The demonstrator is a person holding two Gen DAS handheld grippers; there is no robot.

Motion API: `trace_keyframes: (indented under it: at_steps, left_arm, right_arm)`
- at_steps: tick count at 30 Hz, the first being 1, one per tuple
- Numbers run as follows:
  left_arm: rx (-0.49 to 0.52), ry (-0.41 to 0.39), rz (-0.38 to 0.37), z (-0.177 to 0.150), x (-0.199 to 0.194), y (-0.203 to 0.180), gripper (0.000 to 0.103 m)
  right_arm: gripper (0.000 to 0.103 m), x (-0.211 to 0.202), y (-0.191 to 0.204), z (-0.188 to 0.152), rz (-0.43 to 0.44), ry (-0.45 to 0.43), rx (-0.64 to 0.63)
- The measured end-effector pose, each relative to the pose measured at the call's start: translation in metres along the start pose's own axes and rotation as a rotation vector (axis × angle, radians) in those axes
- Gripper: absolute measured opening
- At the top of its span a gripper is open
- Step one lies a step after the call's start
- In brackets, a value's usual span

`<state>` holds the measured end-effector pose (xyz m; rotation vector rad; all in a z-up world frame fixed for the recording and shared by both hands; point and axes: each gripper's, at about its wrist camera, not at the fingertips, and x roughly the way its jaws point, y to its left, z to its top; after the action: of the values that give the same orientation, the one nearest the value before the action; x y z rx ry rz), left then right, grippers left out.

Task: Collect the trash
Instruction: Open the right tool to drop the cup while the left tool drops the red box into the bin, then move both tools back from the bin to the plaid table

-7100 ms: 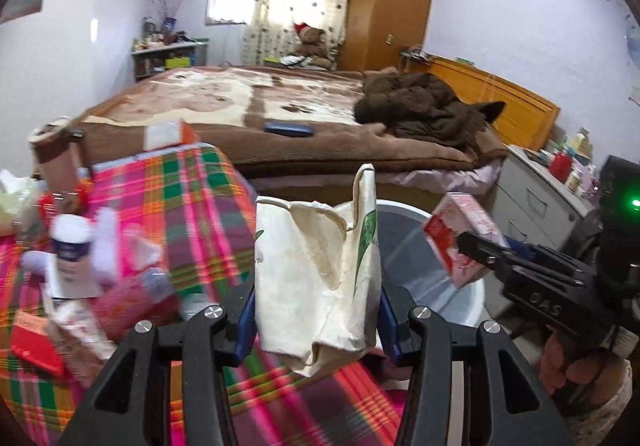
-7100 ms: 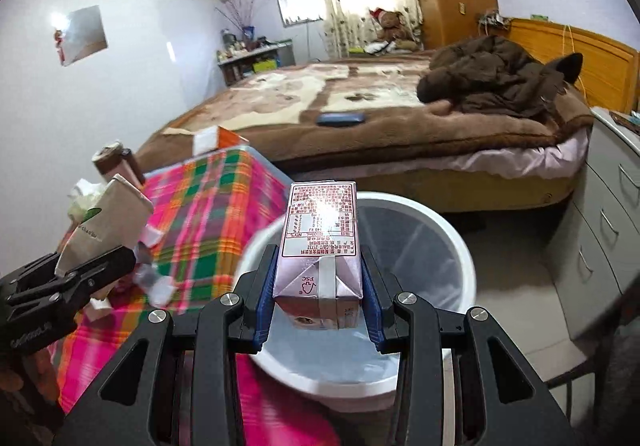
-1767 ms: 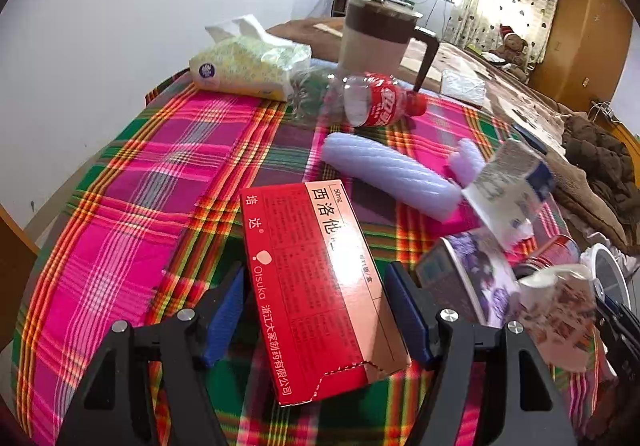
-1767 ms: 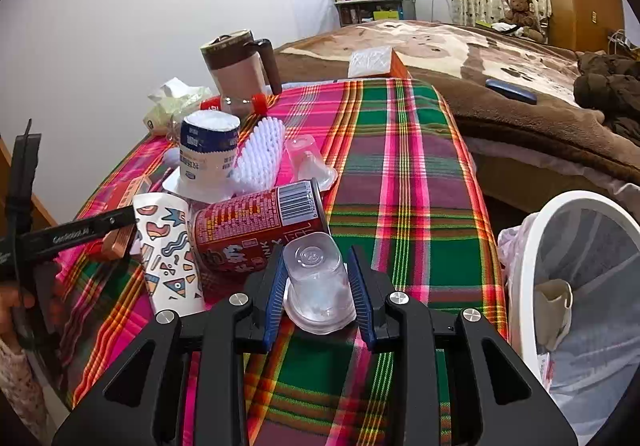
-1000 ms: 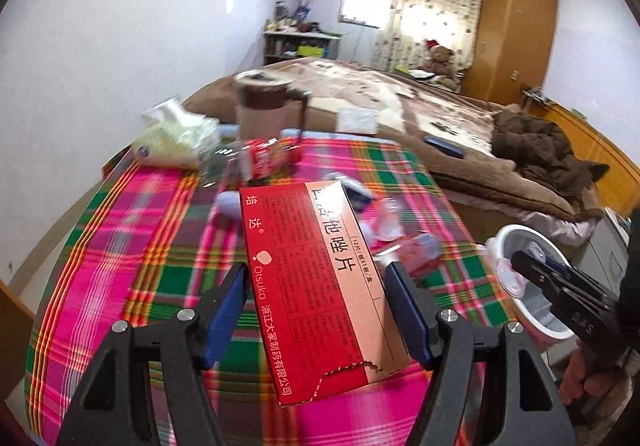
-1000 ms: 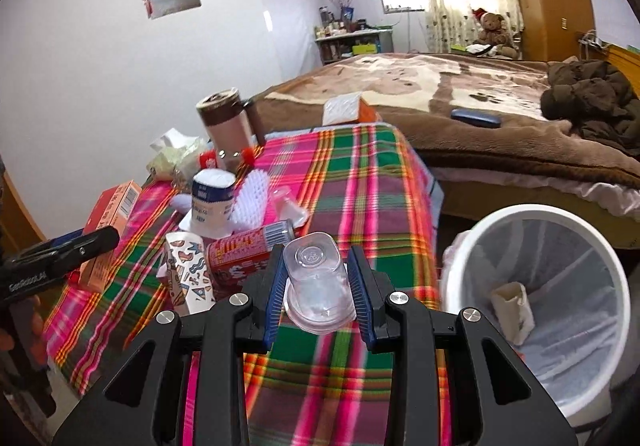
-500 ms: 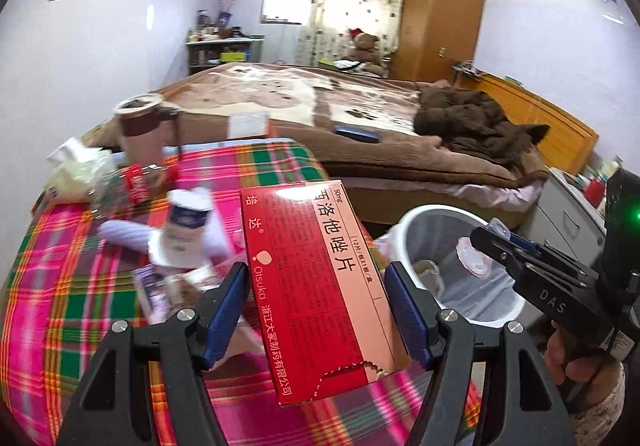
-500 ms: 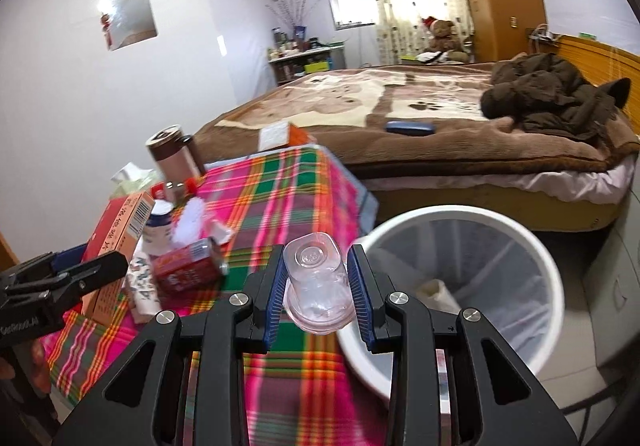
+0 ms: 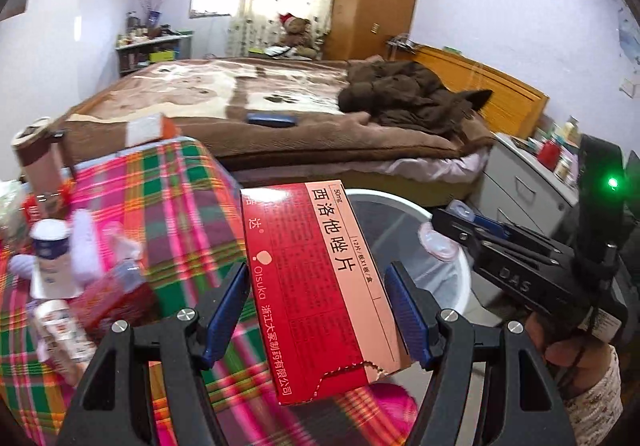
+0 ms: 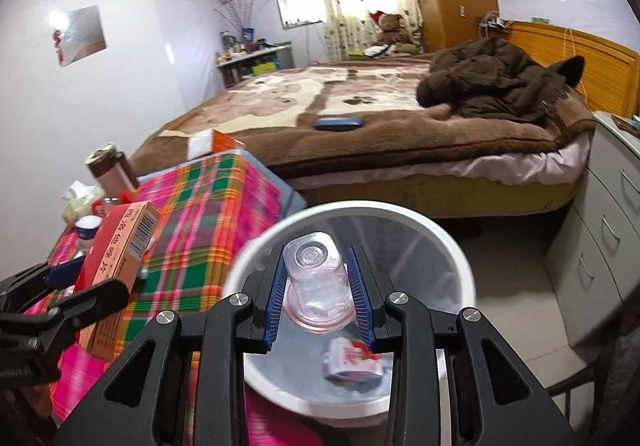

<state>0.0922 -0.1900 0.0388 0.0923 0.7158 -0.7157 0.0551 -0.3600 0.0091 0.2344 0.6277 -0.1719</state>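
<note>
My left gripper (image 9: 316, 310) is shut on a flat red medicine box (image 9: 312, 286), held above the table's near edge beside the white trash bin (image 9: 404, 206). The same red box (image 10: 120, 246) shows at the left of the right wrist view. My right gripper (image 10: 318, 294) is shut on a clear plastic cup (image 10: 316, 282), held directly over the open white bin (image 10: 448, 246). A milk carton (image 10: 352, 362) lies inside the bin. In the left wrist view the right gripper (image 9: 448, 234) with its clear cup (image 9: 438, 244) hangs over the bin's far rim.
The plaid-covered table (image 9: 180, 214) holds several leftover items: a white cup (image 9: 50, 254), a red can (image 9: 108, 298), a brown mug (image 9: 38, 158). A bed (image 10: 360, 118) with a brown coat (image 10: 492, 82) stands behind. Grey drawers (image 10: 600, 238) flank the bin on the right.
Both grippers have swung from over the table towards the bin. The cup now hangs over the bin's opening and the red box has come up beside its rim.
</note>
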Motion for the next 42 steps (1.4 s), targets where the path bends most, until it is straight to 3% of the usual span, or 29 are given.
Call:
trace_keyframes:
  at_steps: [9, 21, 22, 24, 28, 42]
  left_arm:
    - [0.006, 0.083, -0.037, 0.000, 0.043, -0.024, 0.071]
    - [0.018, 0.113, -0.027, 0.003, 0.068, -0.028, 0.072]
    - [0.015, 0.114, -0.028, 0.003, 0.067, -0.027, 0.073]
    - [0.006, 0.104, -0.021, 0.002, 0.064, -0.024, 0.087]
    - [-0.014, 0.094, -0.023, 0.002, 0.059, -0.016, 0.087]
    - [-0.044, 0.048, 0.040, -0.003, 0.026, 0.007, 0.087]
  right_arm:
    - [0.032, 0.022, -0.028, -0.006, -0.026, 0.081, 0.016]
    - [0.033, 0.042, -0.047, -0.011, -0.042, 0.153, 0.045]
    - [0.033, 0.043, -0.048, -0.012, -0.048, 0.155, 0.048]
    - [0.034, 0.041, -0.048, -0.013, -0.048, 0.157, 0.057]
    - [0.059, 0.035, -0.047, -0.014, -0.049, 0.144, 0.053]
    - [0.060, 0.024, -0.025, -0.009, -0.014, 0.105, 0.039]
